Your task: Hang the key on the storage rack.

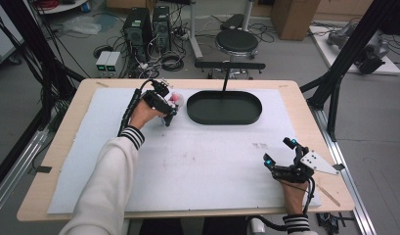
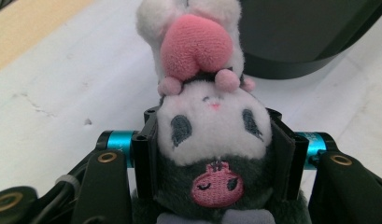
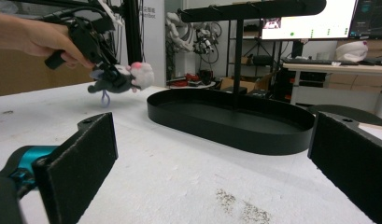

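The left gripper (image 1: 169,113) is squeezing a small plush toy (image 2: 212,126) by its head, and the toy is hanging clear above the white mat (image 1: 197,161), just beside the black oval tray (image 1: 224,107). This looks like the carrying step; the next move is probably bringing the toy over the tray's rim and letting go. The left hand is reaching forward with the jaws pointing down. The right gripper (image 1: 281,157) is resting near the table's edge, jaws wide open and empty.
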